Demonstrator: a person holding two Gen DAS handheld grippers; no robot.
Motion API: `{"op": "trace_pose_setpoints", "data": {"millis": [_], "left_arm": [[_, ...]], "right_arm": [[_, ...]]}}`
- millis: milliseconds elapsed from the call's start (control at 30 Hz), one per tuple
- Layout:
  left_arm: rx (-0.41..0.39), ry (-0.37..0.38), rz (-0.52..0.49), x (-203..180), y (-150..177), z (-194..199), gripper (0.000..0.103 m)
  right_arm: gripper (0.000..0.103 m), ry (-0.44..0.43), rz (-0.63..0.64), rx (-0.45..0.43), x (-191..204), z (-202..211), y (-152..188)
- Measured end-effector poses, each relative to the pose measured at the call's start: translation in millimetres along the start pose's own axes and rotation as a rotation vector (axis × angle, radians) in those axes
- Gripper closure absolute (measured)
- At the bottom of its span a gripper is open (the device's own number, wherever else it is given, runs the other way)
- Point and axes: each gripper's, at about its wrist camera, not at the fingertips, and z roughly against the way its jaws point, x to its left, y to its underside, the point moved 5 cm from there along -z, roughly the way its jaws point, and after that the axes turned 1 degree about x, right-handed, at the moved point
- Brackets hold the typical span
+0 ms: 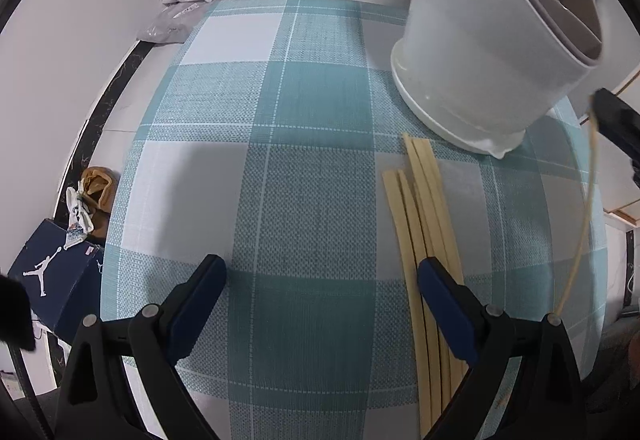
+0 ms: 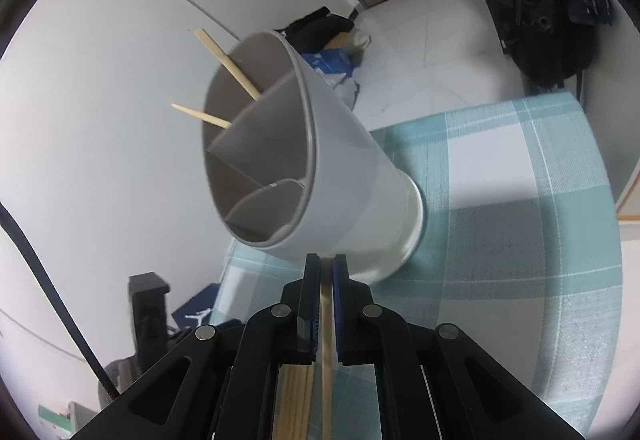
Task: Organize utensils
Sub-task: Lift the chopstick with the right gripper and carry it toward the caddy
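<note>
Here, right gripper (image 2: pixel 326 264) clamping slim wooden chopstick (image 2: pixel 327 340), left gripper (image 1: pixel 322 274) agape, smooth grey divided holder (image 2: pixel 320 176), woven checked cloth (image 1: pixel 280 160).

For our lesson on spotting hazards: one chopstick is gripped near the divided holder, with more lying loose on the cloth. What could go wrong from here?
1. The right gripper pinches one thin chopstick; it may swivel or slip before reaching the holder.
2. The holder has dividers, and two chopsticks already lean out of the far compartment; the new one could catch a divider.
3. The left gripper, jaws open, hangs partly over the loose chopsticks and could scatter them.
</note>
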Motion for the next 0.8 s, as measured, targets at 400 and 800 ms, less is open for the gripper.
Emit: {"op": "trace_pose_setpoints", "data": {"millis": [400,800], "left_arm": [[-0.001,-0.04,-0.02,-3,-3,-6,0.01],[-0.062,-0.015,0.004,-13,-24,-5,0.084]], "right_arm": [[0.098,0.009,0.005,-0.034,6,21,16],[0.098,0.01,0.028,-0.054,13,26,13]]}}
